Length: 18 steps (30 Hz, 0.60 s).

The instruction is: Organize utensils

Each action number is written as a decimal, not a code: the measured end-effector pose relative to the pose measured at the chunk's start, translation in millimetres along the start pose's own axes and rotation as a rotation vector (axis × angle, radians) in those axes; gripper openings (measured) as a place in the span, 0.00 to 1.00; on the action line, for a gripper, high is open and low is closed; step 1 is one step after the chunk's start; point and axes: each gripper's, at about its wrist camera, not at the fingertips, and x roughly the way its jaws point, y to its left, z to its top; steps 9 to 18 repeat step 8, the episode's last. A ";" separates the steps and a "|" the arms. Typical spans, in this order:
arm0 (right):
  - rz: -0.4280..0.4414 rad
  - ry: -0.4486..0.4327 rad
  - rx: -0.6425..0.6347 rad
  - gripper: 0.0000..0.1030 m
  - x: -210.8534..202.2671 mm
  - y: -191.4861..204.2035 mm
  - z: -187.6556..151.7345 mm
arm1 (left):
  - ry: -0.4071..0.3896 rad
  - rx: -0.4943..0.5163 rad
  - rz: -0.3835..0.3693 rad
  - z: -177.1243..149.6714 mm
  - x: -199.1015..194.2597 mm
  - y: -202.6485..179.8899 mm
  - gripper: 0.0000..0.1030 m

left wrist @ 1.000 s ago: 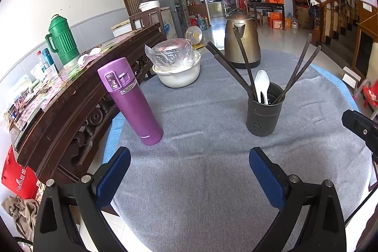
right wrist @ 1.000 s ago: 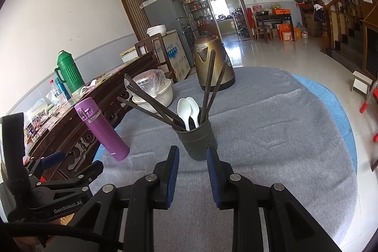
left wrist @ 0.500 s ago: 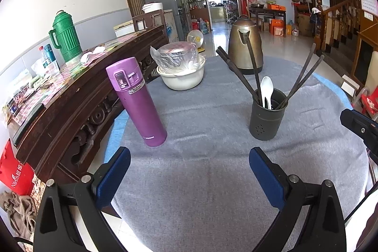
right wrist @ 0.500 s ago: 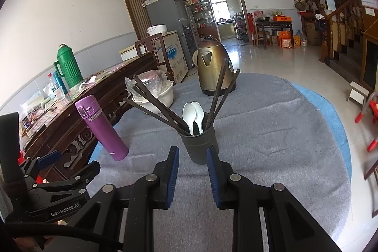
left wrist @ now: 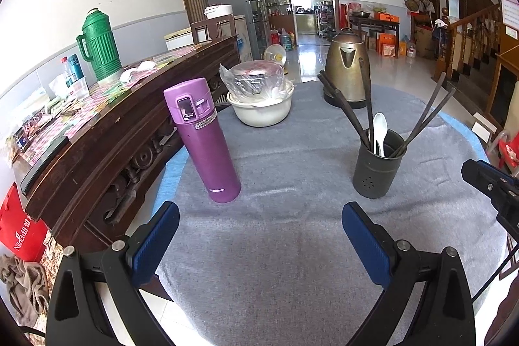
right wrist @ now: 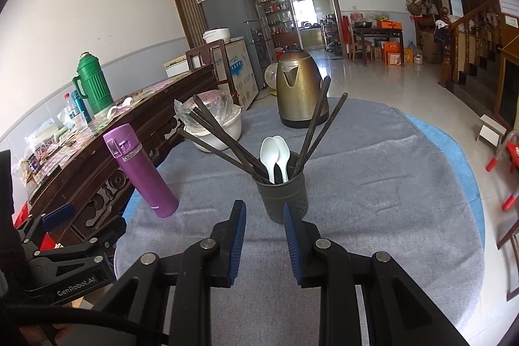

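A dark grey utensil holder stands upright on the grey cloth of the round table. It holds several dark chopsticks and two white spoons. My left gripper is wide open and empty, above the table's near edge, with the holder ahead to the right. My right gripper is narrowly open and empty, just in front of the holder and not touching it.
A purple flask stands left of the holder. A white bowl with a bagged pot and a brass kettle stand further back. A dark wooden sideboard runs along the left.
Both grippers have drawn back and risen a little from the holder. The holder and its utensils have not moved.
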 end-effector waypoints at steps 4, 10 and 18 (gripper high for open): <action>0.005 0.006 0.010 0.26 6.9 -5.9 2.0 | 0.010 0.010 0.000 1.6 7.4 -5.1 0.97; -0.002 0.020 0.039 0.26 19.1 -21.4 2.5 | 0.048 0.023 -0.042 2.5 28.0 -17.9 0.97; -0.002 0.020 0.039 0.26 19.1 -21.4 2.5 | 0.048 0.023 -0.042 2.5 28.0 -17.9 0.97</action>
